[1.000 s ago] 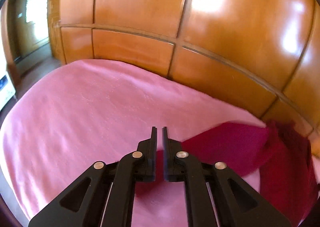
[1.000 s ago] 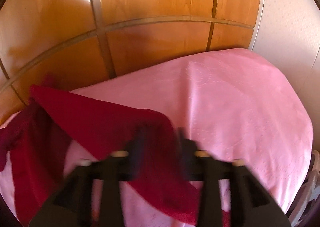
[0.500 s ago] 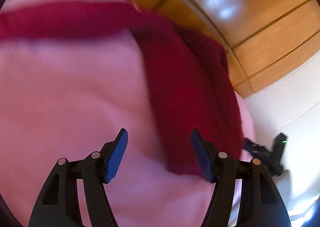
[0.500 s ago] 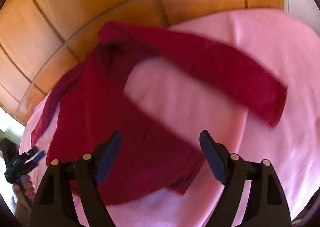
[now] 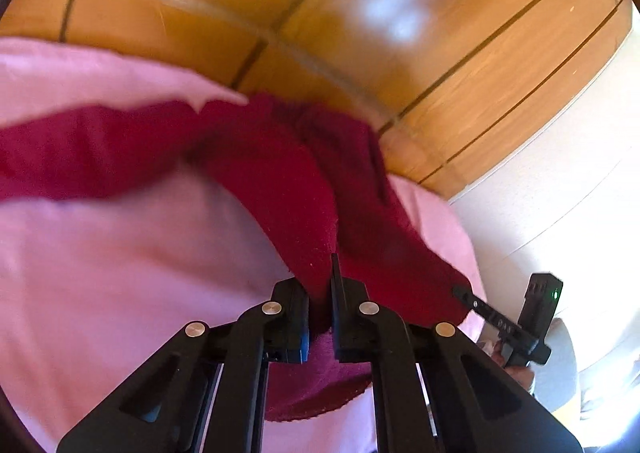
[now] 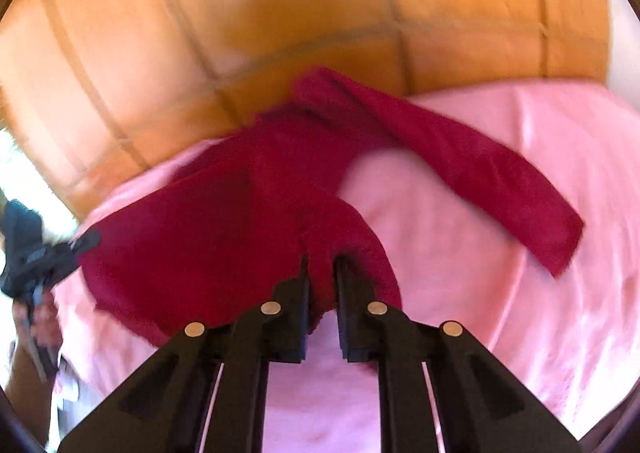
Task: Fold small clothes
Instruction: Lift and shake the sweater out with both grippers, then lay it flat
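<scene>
A dark red knitted garment [image 5: 280, 181] lies on the pink bedsheet [image 5: 120, 273], one sleeve [image 5: 80, 149] stretched out to the left. My left gripper [image 5: 320, 285] is closing tight on the garment's near hem, with cloth pinched between the pads. In the right wrist view the same garment [image 6: 240, 221] spreads out with a sleeve [image 6: 500, 181] trailing right. There my right gripper [image 6: 322, 265] is also closing onto the hem, cloth bunched between its fingers. Each gripper shows in the other's view at the hem's far corner: the right gripper [image 5: 464, 295] and the left gripper [image 6: 86, 241].
A glossy wooden headboard [image 5: 320, 13] rises directly behind the garment, also filling the top of the right wrist view [image 6: 280, 53]. A white wall [image 5: 560, 193] borders the bed on the right. The person's hands [image 6: 36, 317] hold the gripper handles at the bed's edge.
Both grippers stood open above the garment half a second ago; now both have come down and shut on its near hem. Both views swung toward the garment's body over the second.
</scene>
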